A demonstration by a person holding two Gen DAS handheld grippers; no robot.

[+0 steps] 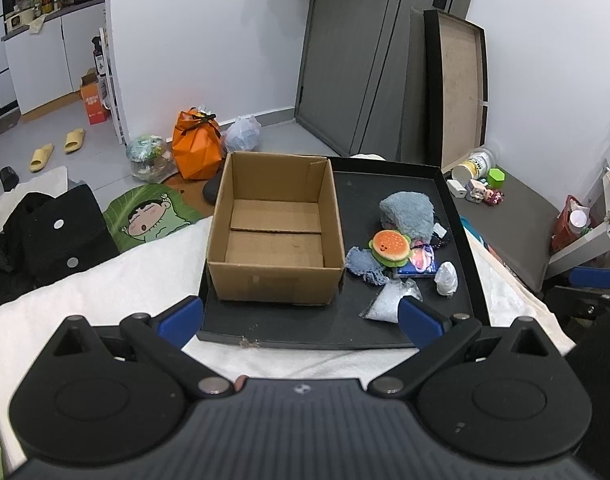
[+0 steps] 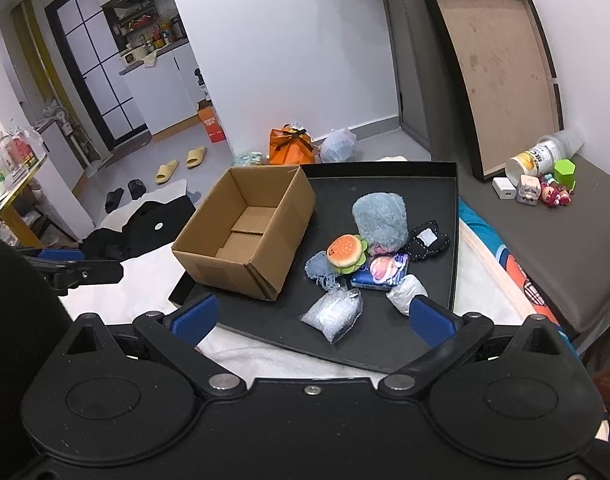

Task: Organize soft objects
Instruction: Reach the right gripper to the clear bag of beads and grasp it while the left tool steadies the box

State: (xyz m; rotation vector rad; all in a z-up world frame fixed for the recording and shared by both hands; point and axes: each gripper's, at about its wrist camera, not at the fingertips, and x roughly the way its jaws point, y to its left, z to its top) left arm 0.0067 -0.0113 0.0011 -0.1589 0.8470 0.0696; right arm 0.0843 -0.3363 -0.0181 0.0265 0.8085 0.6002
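The cardboard box (image 1: 275, 232) sits open on the left part of the black tray (image 1: 457, 240), and I see nothing in it but its own folded bottom flaps. The soft things are all still on the tray to the right of the box: a fluffy blue plush (image 2: 381, 218) at the back, a burger plush (image 2: 345, 251) leaning against its front, a blue lace scrap (image 2: 323, 272) just left of the burger, a blue printed packet (image 2: 381, 274) under them, and a black beaded pouch (image 2: 428, 243) at the far right. Nearer me lie a clear bag of white pellets (image 2: 335, 314) and a small white wrapped bundle (image 2: 405, 292), apart from each other.

My left gripper (image 1: 301, 318) hangs with its blue pads spread wide and nothing between them, in front of the box's near wall. My right gripper (image 2: 313, 320) is likewise spread wide and empty, low over the tray's near edge, with the pellet bag lying between the lines of its fingers.

The tray has a low raised rim. The strip between box and soft pile is narrow; the near right corner of the tray is bare, as is the back behind the plush.

The tray rests on a white towel-like cover (image 1: 105, 280). Black clothing (image 1: 37, 236) lies off to the left. To the right is a grey cushioned ledge (image 2: 545, 232) with small toys (image 2: 545, 192) and a tipped cup, and a framed board (image 2: 493, 72) leans against the wall. Beyond, on the floor, stand an orange bag (image 1: 197, 146) and yellow slippers (image 1: 57, 148).
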